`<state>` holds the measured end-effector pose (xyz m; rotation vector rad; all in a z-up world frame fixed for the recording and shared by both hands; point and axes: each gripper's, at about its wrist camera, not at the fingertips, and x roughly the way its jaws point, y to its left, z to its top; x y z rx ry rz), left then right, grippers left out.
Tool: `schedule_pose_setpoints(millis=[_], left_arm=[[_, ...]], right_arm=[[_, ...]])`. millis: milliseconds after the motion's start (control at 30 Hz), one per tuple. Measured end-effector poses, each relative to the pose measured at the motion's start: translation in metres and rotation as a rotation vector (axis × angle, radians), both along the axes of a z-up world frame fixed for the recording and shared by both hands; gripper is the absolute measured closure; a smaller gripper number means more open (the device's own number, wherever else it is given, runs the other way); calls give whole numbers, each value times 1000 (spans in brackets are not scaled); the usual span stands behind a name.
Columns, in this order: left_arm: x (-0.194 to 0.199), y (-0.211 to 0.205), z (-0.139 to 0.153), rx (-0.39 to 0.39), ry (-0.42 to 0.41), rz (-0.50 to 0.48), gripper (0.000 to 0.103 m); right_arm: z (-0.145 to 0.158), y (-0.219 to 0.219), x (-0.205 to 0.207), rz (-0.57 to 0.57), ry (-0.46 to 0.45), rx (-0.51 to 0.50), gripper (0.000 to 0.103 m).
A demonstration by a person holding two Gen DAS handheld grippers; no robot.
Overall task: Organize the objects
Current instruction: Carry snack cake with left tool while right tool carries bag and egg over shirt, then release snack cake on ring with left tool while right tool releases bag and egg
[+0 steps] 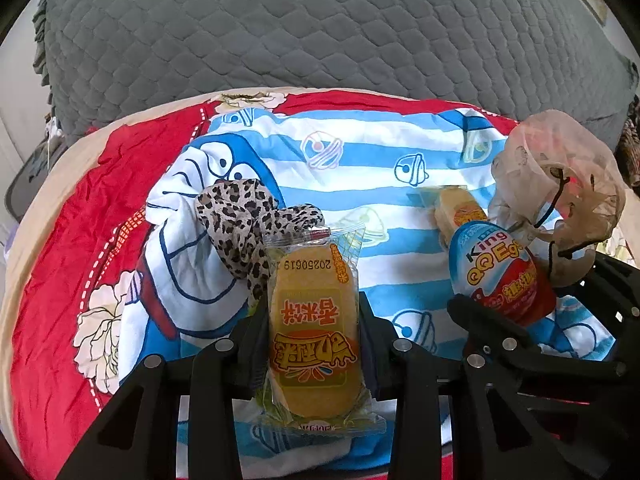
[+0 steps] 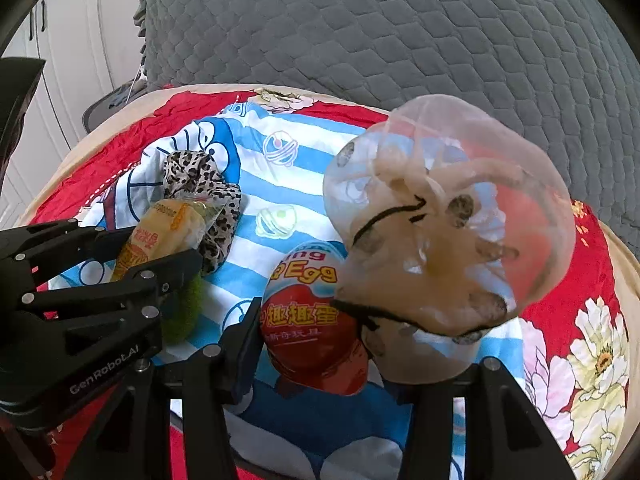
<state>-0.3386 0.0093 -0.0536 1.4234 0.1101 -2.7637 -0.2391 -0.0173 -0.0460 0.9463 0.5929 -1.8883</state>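
Note:
My left gripper (image 1: 314,312) is shut on a yellow snack packet (image 1: 314,336), held lengthwise between its fingers; the right wrist view shows this gripper (image 2: 156,246) with the packet (image 2: 160,236) at the left. My right gripper (image 2: 360,340) is shut on a blue and red toy egg (image 2: 308,320), with a sheer beige scrunchie (image 2: 440,240) bunched against its right finger. The same egg (image 1: 500,272) and scrunchie (image 1: 560,184) are at the right of the left wrist view. Both grippers hang over a blue striped cartoon cloth (image 1: 360,152).
A leopard-print scrunchie (image 1: 240,216) and a second yellow snack packet (image 1: 456,208) lie on the striped cloth. Something green and fuzzy (image 2: 184,312) lies under the left gripper. A red flowered sheet (image 1: 72,240) covers the surface, and a grey quilted cushion (image 1: 320,32) rises behind it.

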Motion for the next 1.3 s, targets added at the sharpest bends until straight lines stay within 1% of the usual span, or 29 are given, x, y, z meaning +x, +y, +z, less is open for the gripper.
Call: schedule_pose_setpoints(millis=[267, 533, 633, 767, 867, 933, 1067, 1133, 1300], left_arm=[[-5, -6, -5, -16, 6, 17, 64], [-7, -13, -11, -34, -1, 31, 61], [-7, -14, -13, -36, -2, 35, 56], [-5, -18, -14, -37, -4, 49, 44], [-4, -21, -14, -42, -4, 58, 37], [-3, -23, -14, -38, -8, 63, 35], [-2, -23, -13, -40, -7, 65, 31], [-1, -22, -12, -38, -6, 65, 29], [3, -22, -12, -33, -15, 65, 27]], right_arm=[[-4, -6, -4, -6, 6, -3, 51], [-7, -8, -2, -7, 26, 4, 49], [-6, -7, -2, -7, 28, 6, 49], [-6, -7, -1, -12, 27, 7, 48], [-6, -7, 0, -12, 26, 8, 42], [-7, -6, 0, -14, 32, 16, 38], [-7, -4, 0, -27, 38, 24, 35], [-7, -2, 0, -33, 38, 23, 32], [-6, 2, 1, -39, 40, 33, 29]])
